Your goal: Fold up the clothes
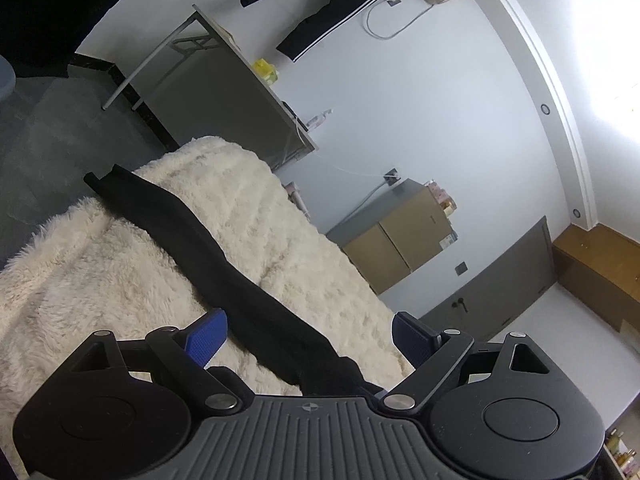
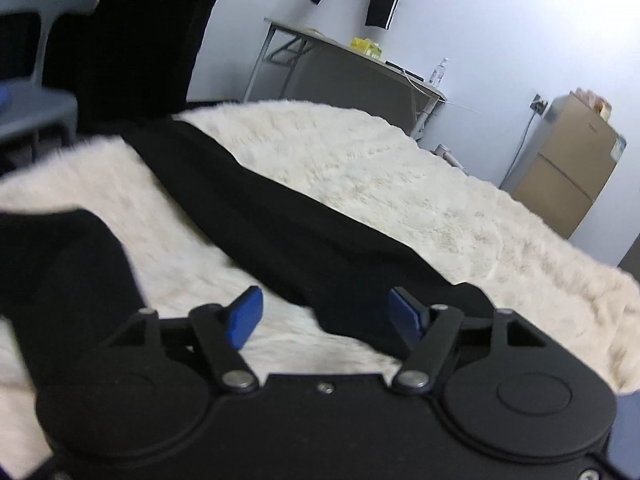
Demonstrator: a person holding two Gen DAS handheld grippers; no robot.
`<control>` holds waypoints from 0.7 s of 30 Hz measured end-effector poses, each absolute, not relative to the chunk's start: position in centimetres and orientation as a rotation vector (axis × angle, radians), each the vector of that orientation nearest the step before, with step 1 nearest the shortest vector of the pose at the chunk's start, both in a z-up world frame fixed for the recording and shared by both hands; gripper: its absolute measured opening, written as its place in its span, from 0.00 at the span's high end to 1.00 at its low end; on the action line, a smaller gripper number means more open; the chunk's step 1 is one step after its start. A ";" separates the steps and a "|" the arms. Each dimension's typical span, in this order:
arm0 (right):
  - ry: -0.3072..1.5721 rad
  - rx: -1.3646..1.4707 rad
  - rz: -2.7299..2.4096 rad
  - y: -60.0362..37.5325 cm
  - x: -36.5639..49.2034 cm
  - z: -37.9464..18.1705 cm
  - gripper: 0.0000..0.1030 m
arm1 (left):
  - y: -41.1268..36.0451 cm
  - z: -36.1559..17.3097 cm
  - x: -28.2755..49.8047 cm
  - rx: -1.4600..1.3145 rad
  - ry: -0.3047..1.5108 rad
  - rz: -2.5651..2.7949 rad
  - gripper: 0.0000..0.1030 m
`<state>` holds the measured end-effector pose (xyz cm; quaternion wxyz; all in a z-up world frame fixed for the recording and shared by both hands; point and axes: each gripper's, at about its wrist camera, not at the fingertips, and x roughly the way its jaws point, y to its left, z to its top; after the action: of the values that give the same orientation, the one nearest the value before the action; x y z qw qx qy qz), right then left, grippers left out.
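A long black garment (image 1: pixel 224 264) is laid out on the cream fluffy blanket (image 1: pixel 304 216) of a bed. In the left wrist view its long axis is seen running diagonally, from between the fingers up and left to a narrow end near the blanket's far edge. The left claw (image 1: pixel 308 336) is spread wide over it, gripping nothing. The right claw (image 2: pixel 324 316) is parted, its pads clear of the cloth.
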<state>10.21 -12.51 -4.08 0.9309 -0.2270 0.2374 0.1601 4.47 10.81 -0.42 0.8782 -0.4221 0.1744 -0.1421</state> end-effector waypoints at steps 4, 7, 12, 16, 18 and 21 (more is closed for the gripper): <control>0.472 -0.496 0.359 -12.3 8.8 -3.5 0.34 | 11.1 -0.1 4.4 -0.863 0.369 -0.296 0.16; 0.472 -0.458 0.364 -13.2 7.9 -3.0 0.34 | 10.8 0.0 4.5 -0.795 0.398 -0.273 0.16; 0.494 -0.376 0.362 -13.4 7.4 -2.5 0.34 | 10.1 -0.1 3.8 -0.721 0.430 -0.233 0.16; 0.509 -0.344 0.367 -13.7 6.6 -2.9 0.34 | 10.4 0.8 2.3 -0.665 0.383 -0.176 0.16; 0.515 -0.321 0.377 -13.6 6.2 -2.9 0.34 | 10.8 1.2 1.5 -0.649 0.359 -0.168 0.16; 0.519 -0.321 0.393 -13.2 5.9 -2.8 0.34 | 11.7 1.2 0.7 -0.651 0.368 -0.181 0.16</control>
<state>5.88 -13.19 -2.76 0.9348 -0.1569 0.2541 0.1922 0.65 11.71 1.17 0.9268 -0.3177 0.1796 -0.0883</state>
